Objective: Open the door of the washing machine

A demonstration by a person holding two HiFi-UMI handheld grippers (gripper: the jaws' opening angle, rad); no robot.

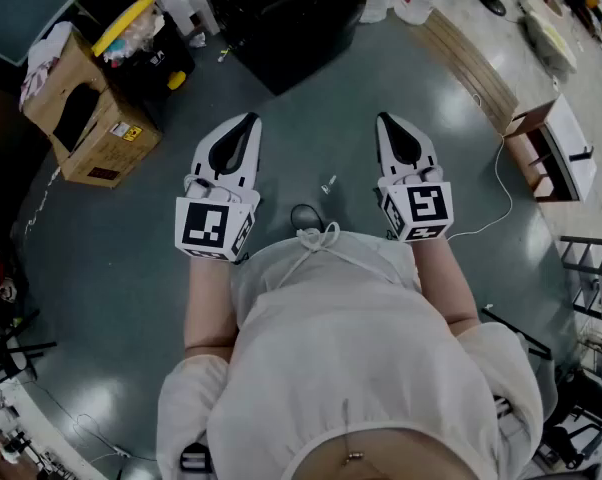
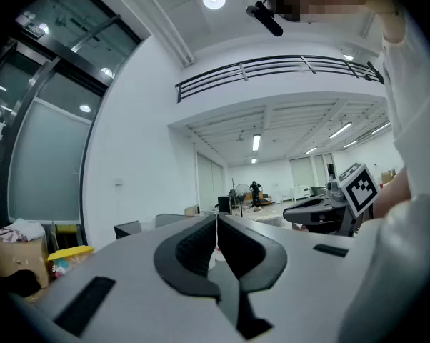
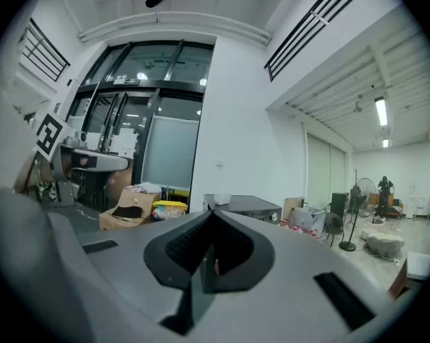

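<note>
I've got the left tongs (image 1: pixel 249 120) and right tongs (image 1: pixel 383 120) both pinched shut, nothing in either, over the floor (image 1: pixel 316 133). The dark washing machine (image 1: pixel 281 23) stands ahead, well apart from both.

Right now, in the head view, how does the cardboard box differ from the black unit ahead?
Colour: the cardboard box is brown, the black unit dark all over. Faces: the cardboard box has a dark cut-out and cloth on top; the black unit shows no opening. Place: cardboard box left of the left gripper; black unit straight ahead. Both stand on the floor, untouched.
</note>
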